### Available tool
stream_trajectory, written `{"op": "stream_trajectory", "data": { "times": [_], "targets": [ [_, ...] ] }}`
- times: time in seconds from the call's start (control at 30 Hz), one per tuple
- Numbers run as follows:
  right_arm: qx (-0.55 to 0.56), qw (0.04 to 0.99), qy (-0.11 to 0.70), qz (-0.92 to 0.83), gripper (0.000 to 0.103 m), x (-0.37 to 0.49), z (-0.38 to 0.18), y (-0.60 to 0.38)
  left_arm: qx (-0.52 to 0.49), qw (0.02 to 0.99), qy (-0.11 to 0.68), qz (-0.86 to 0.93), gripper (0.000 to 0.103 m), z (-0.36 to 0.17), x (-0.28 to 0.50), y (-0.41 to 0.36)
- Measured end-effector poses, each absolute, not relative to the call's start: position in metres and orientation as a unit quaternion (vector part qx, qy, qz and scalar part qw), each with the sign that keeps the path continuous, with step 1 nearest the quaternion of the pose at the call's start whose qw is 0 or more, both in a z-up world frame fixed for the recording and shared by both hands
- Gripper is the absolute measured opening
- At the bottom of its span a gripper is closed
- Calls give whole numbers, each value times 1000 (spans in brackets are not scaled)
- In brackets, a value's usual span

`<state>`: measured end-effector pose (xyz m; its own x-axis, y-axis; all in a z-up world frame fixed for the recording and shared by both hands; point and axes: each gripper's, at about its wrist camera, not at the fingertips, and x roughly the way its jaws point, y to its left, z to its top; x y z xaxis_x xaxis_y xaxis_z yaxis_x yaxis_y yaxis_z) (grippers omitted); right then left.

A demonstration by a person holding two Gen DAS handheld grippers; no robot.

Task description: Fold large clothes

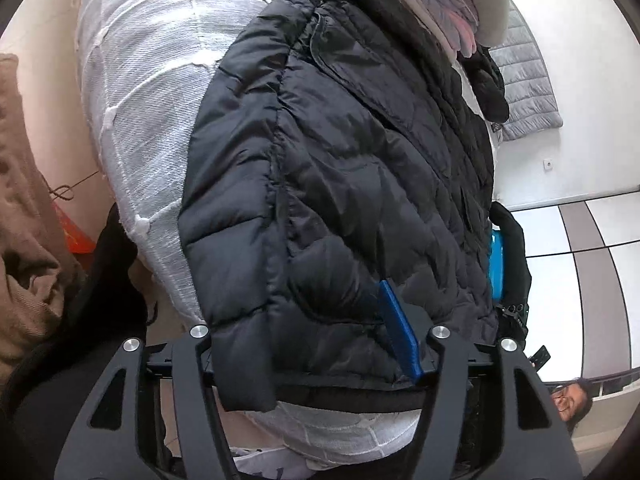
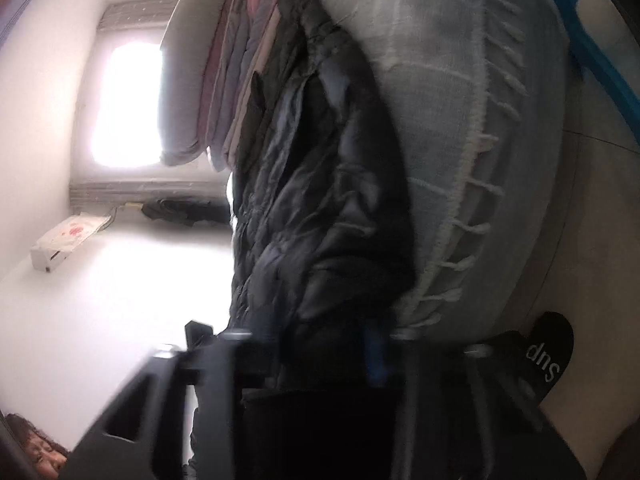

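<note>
A black puffer jacket [image 1: 340, 184] lies on a white textured bed cover [image 1: 152, 100]. In the left wrist view its near hem drapes over my left gripper [image 1: 316, 304]. The blue pad of the right finger [image 1: 400, 332] shows bare beside the fabric, the other finger is hidden under the hem, and the jaws stand open. In the blurred right wrist view the jacket [image 2: 320, 200] bunches down into my right gripper [image 2: 324, 348]. A blue pad [image 2: 374, 350] shows at its edge, and the jaws look shut on the fabric.
A stack of folded clothes [image 1: 452, 12] [image 2: 240, 92] sits at the jacket's far end. A brown cloth [image 1: 24, 240] lies at the left, and a grey quilted piece [image 1: 524, 88] is beyond. A person [image 1: 572, 400] is nearby. A blue frame [image 2: 592, 40] borders the bed cover [image 2: 440, 120].
</note>
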<state>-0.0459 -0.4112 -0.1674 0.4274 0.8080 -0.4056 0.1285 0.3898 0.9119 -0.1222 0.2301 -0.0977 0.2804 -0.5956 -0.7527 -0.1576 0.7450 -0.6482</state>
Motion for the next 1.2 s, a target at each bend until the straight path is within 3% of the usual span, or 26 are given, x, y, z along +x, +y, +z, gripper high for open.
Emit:
{"op": "stream_trajectory", "data": {
  "times": [0.03,0.07,0.1,0.13,0.17,0.37,0.57,0.7,0.8,0.83,0.9,0.97,1.07,1.2],
  "targets": [
    [491,691,469,247,15,-48,-166,-411,-325,732,580,-150,57,-97,-122,230],
    [486,698,466,243,13,-51,-165,-410,-325,734,577,-152,50,-97,-122,231],
    [485,701,463,242,13,-54,-165,-411,-324,737,573,-152,39,-97,-122,232],
    [485,706,456,241,12,-57,-162,-410,-326,737,571,-156,21,-98,-122,233],
    [487,709,450,240,11,-60,-159,-411,-332,737,567,-159,13,-97,-123,234],
    [510,722,389,260,8,-78,-127,-410,-345,758,522,-182,7,-61,-139,235],
    [496,737,350,297,8,-111,-85,-408,-332,773,491,-225,6,0,-170,235],
    [457,748,381,293,8,-140,-80,-405,-294,770,515,-234,9,3,-187,227],
    [453,738,428,260,17,-151,-109,-413,-283,750,559,-213,11,-27,-192,229],
    [459,731,434,258,27,-154,-114,-417,-290,739,575,-199,15,-43,-192,233],
    [485,710,440,258,34,-155,-135,-424,-306,728,584,-187,22,-59,-194,239],
    [511,688,437,273,48,-156,-147,-428,-319,723,584,-184,36,-67,-195,243],
    [532,672,428,285,56,-150,-156,-431,-330,723,580,-180,49,-74,-200,248],
    [545,660,424,297,63,-140,-157,-426,-344,719,577,-177,55,-75,-200,250]
  ]
}}
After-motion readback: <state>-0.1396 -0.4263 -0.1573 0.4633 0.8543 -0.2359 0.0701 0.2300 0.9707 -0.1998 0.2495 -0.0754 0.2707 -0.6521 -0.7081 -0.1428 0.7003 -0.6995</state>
